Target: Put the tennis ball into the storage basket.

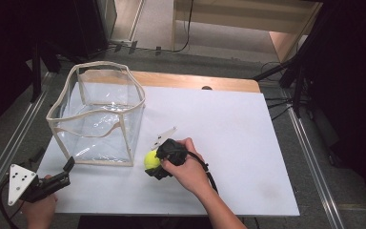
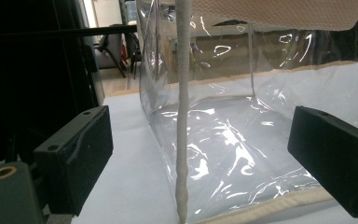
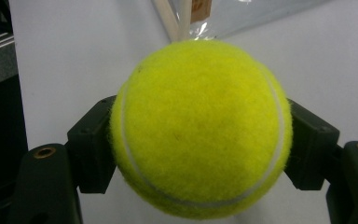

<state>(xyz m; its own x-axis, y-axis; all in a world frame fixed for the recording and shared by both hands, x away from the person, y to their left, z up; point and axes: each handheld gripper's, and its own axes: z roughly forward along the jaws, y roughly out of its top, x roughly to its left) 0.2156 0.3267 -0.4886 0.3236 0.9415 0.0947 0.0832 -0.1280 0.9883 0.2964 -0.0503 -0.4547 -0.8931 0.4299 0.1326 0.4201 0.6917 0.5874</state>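
A yellow tennis ball (image 1: 151, 160) is clamped in my right gripper (image 1: 153, 164), just off the front right corner of a clear plastic box (image 1: 97, 114) with cream fabric trim. In the right gripper view the ball (image 3: 200, 128) bulges between the two black pads (image 3: 93, 149), which press on its sides. My left gripper (image 1: 66, 169) rests low at the table's front left, jaws spread wide and nothing between them. In the left gripper view its fingers (image 2: 77, 156) frame the box's near corner seam (image 2: 182, 140).
The white table top (image 1: 228, 138) has free room to the right and behind the ball. A wooden strip (image 1: 195, 81) runs along the far edge. Metal rails (image 1: 9, 143) flank the table, and dark stands and cables lie beyond.
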